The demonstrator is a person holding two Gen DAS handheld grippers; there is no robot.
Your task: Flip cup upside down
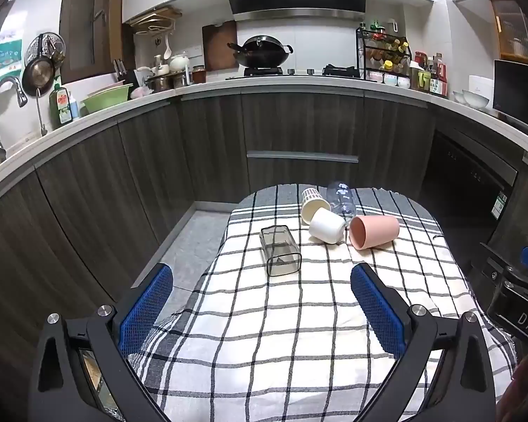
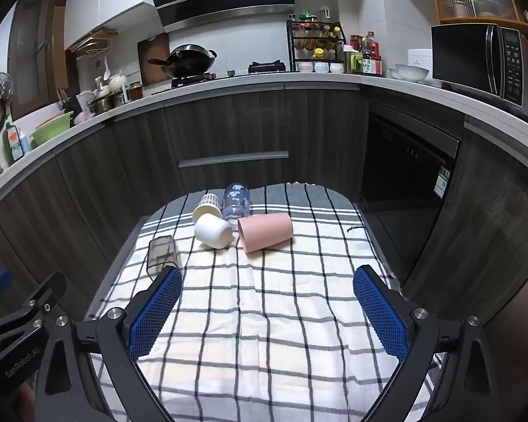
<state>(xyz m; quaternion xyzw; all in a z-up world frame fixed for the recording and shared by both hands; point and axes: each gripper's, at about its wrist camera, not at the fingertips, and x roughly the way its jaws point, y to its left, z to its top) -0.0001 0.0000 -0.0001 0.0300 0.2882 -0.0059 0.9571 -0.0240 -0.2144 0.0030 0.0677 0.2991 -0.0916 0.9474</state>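
Note:
Several cups lie on their sides on a checked cloth (image 1: 281, 316) (image 2: 264, 316). A pink cup (image 1: 375, 231) (image 2: 265, 232) lies at the right, a white cup (image 1: 327, 225) (image 2: 213, 231) beside it. A striped cream cup (image 1: 314, 203) (image 2: 206, 205) and a clear glass cup (image 1: 341, 198) (image 2: 236, 200) lie behind them. A smoky square cup (image 1: 280, 255) (image 2: 162, 256) lies apart at the left. My left gripper (image 1: 262, 277) is open and empty, short of the square cup. My right gripper (image 2: 267, 279) is open and empty, short of the pink cup.
The cloth covers a small table in a kitchen. Dark cabinets (image 1: 211, 147) and a counter with a wok (image 1: 262, 51), spice rack (image 2: 316, 44) and microwave (image 2: 482, 59) curve behind. The floor (image 1: 193, 242) drops off at the table's left. The right gripper shows in the left wrist view (image 1: 517, 292).

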